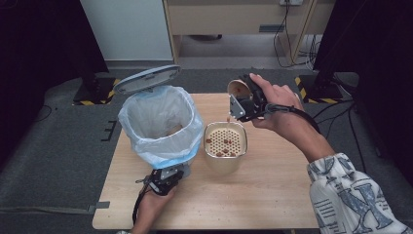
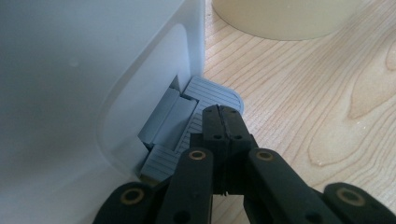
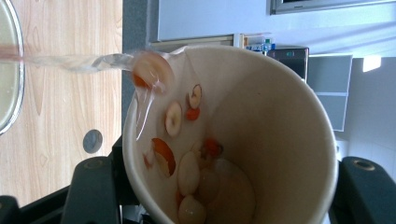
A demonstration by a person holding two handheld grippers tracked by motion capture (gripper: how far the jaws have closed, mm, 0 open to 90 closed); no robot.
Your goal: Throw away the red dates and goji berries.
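Pouring is under way: beside the lined bin (image 1: 160,124), whose pedal (image 2: 212,93) is pressed by the clenched, empty left gripper (image 1: 168,176), the strainer pot (image 1: 225,142) stands mid-table, directly below the paper cup (image 1: 238,89) clamped in the right gripper (image 1: 246,102); the cup's axis is tipped leftward over the pot, table edges well apart

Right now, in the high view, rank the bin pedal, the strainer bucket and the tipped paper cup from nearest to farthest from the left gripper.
From the left gripper:
1. Bin pedal, touching the shut jaws at the bin's foot.
2. Strainer bucket, mid-table, right of the bin.
3. Paper cup, raised in the right gripper at the far edge.
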